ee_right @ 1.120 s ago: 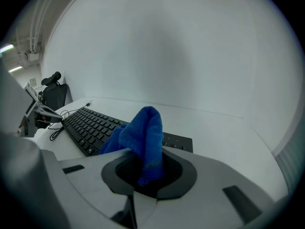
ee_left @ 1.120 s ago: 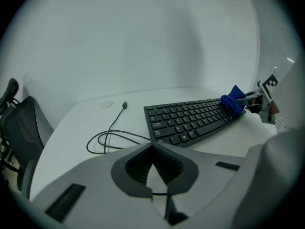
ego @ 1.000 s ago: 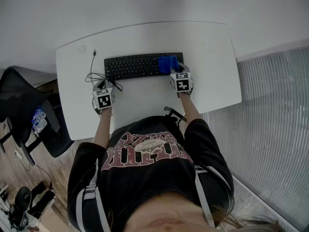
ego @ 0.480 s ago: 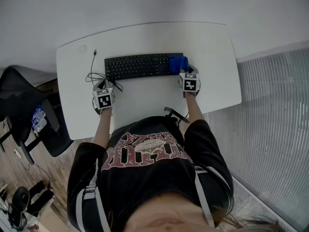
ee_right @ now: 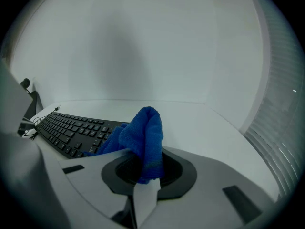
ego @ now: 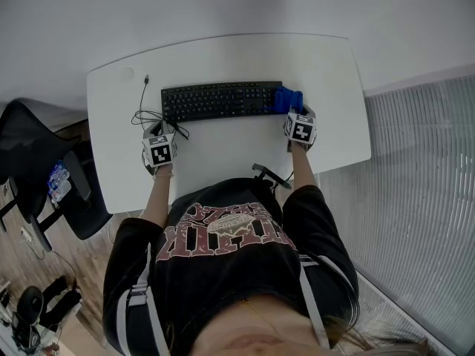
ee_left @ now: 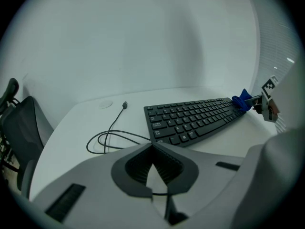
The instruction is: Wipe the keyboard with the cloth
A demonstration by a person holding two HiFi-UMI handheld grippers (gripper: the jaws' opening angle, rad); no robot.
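White laminate is carrying the whole scene: the table [ego: 223, 154] is bearing everything ahead of the two tongs. The left gripper [ee_left: 152, 149] is resting low near the person's edge, its jaws pressed together on nothing. It is probably parked there to keep clear of the wiping. Just beyond its tips a loose black cable [ee_left: 107, 132] is looping over the table, and beyond that, to its right, the keyboard [ee_left: 195, 120] is lying flat with its long side facing the person.

At the far right end of the keys, the blue cloth [ee_right: 143, 137] is bunching up in a fold. The right gripper [ee_right: 145, 175] is clamping it tight, the fabric rising out from between the jaws and draping forward and left onto the last keys. In the head view the cloth [ego: 288, 99] is sitting at the keyboard's [ego: 215, 101] right edge, directly ahead of the right gripper [ego: 295, 114], so this stroke seems to be running out of keys.
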